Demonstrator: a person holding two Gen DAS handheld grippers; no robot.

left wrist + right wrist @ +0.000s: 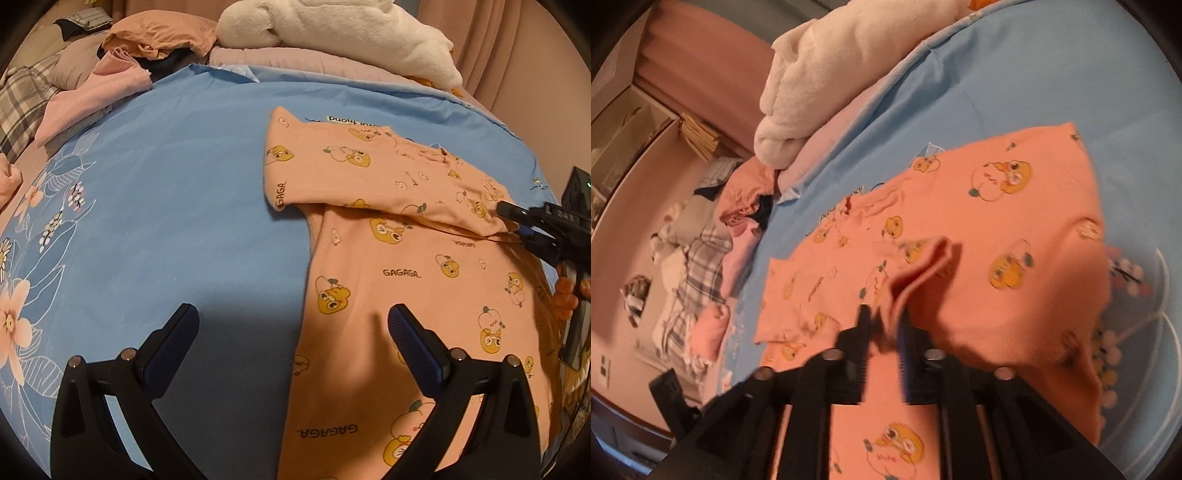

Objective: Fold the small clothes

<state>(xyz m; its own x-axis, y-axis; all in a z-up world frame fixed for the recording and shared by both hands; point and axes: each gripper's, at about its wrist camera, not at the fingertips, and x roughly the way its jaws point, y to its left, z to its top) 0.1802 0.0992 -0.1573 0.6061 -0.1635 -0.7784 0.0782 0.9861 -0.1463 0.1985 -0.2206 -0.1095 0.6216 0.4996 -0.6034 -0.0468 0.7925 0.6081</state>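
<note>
Blue floral bedding [166,177] covers the bed that serves as the work area, with a cream plush blanket [332,22] along the far edge and loose pink and plaid laundry [74,92] heaped at the far left. On the right half of the bed lies the peach printed garment [388,277], a small cartoon-patterned top spread flat, with one sleeve [369,173] folded across its far portion. Judged from its drape and creasing, the garment is thin knit cloth: light, limp, not fragile, and prone to sag or slide wherever it is unsupported. Hold points are best taken at hems, cuffs and fold edges, where doubled cloth gives the pads a firmer bite; a mid-panel pinch is likely to bunch the fabric. At the right of the scene, the right claw [884,328] is clamped on a raised pleat of the garment, its fingers nearly together with peach cloth pinched between them; the right-wrist view is motion-blurred, so the exact edge held cannot be determined. Nearer the camera, the left claw [291,325] hovers low over the bed, angled forward, fingers wide apart and holding nothing, straddling the garment's left edge.
</note>
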